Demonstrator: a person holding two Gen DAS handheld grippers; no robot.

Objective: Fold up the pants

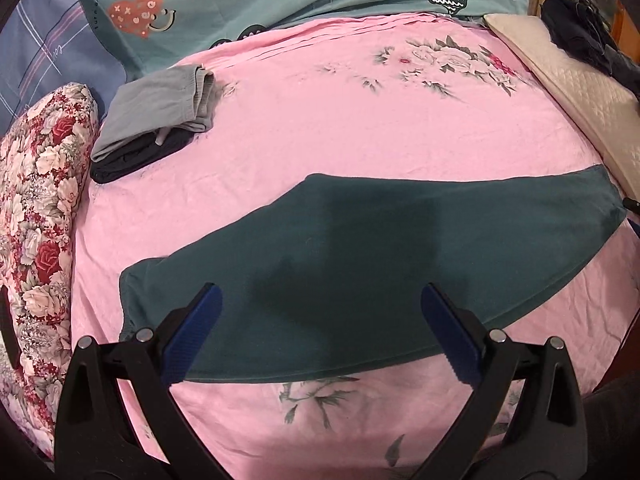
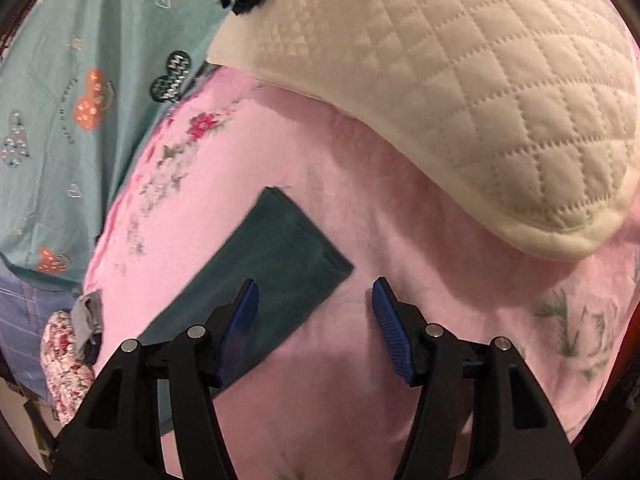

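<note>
Your left gripper [image 1: 320, 332] and right gripper [image 2: 316, 328] both hang open, holding nothing. The teal pants [image 1: 380, 264] lie flat on the pink sheet [image 1: 320, 128], apparently folded lengthwise; the crosswise folds remain for you.

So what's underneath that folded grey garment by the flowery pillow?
The grey garment rests on a dark navy folded piece, whose edge sticks out at the near side. Both lie on the pink sheet. How much of the navy piece is covered cannot be seen.
</note>
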